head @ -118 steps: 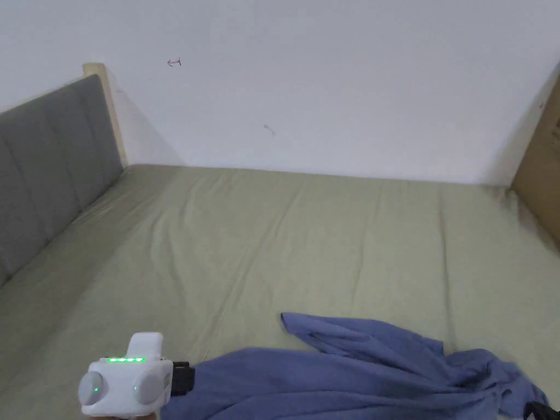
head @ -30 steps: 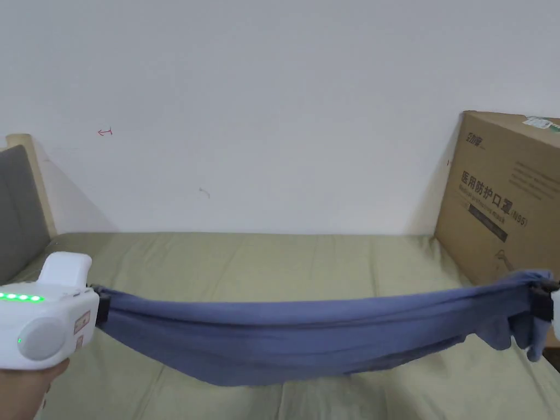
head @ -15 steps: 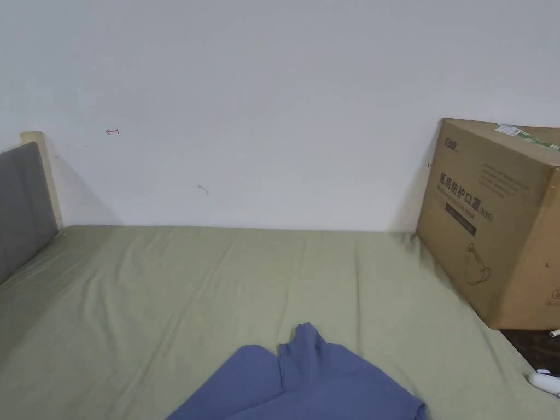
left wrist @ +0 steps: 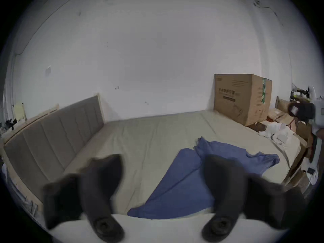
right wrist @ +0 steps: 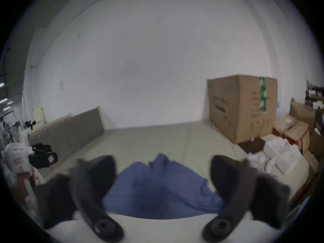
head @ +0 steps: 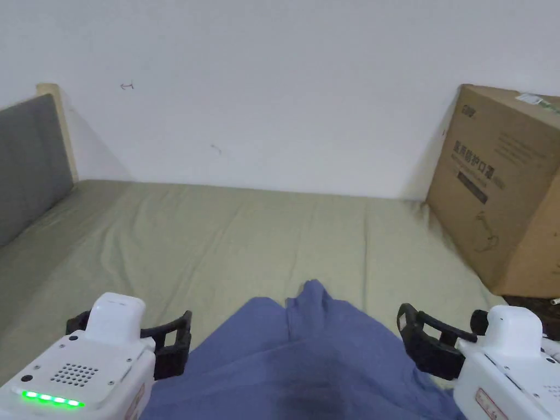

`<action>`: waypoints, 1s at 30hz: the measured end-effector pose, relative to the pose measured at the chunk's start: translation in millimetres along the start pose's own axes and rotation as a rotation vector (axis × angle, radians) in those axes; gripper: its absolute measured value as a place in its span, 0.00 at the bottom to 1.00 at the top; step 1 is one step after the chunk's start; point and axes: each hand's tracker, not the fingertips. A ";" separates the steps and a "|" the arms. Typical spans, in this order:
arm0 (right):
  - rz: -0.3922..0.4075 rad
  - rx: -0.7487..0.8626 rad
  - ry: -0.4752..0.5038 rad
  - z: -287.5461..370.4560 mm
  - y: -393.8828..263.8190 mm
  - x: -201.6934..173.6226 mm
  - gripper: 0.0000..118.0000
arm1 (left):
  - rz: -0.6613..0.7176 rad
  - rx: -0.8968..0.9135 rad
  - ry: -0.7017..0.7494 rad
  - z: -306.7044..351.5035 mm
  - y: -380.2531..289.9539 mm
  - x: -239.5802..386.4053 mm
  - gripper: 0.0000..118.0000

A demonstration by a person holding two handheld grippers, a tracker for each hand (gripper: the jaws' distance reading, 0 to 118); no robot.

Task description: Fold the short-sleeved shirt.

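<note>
Head view cuts off the shirt (head: pixel 306 350) at the bottom edge; it lies on the bed (head: pixel 219 240) between the left gripper (head: pixel 128 342) and right gripper (head: pixel 437 342), both gaping, gripping nothing. Box (head: pixel 503 191) sits beyond the right one.

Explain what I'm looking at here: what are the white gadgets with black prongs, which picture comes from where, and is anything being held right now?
The white gadgets are hand-held grippers, one in each of a person's hands. The head view looks down from the person's head: the left gripper sits bottom left, the right gripper bottom right. The two round, warped pictures come from cameras riding on each gripper, so the black prongs low in each are that gripper's own jaws. A blue short-sleeved shirt lies loosely spread on the green bed sheet, not yet folded. A cardboard box stands at the bed's right end and a grey headboard at its left. Both grippers have their jaws apart and hold nothing; the shirt lies between them.
</note>
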 end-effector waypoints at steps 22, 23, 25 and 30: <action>0.067 -0.270 0.152 -80.7 -68.0 -40.7 0.03 | 0.202 -0.661 0.049 -121.5 -189.5 -113.9 0.92; 0.072 -0.282 0.151 -85.5 -72.2 -40.1 0.03 | 0.206 -0.657 0.043 -129.7 -194.7 -114.0 0.92; 0.076 -0.301 0.150 -93.8 -77.8 -37.9 0.03 | 0.205 -0.674 0.054 -148.7 -197.4 -110.7 0.91; 0.069 -0.355 0.134 -112.2 -88.1 -29.6 0.03 | 0.180 -0.725 0.065 -161.0 -197.8 -99.0 0.77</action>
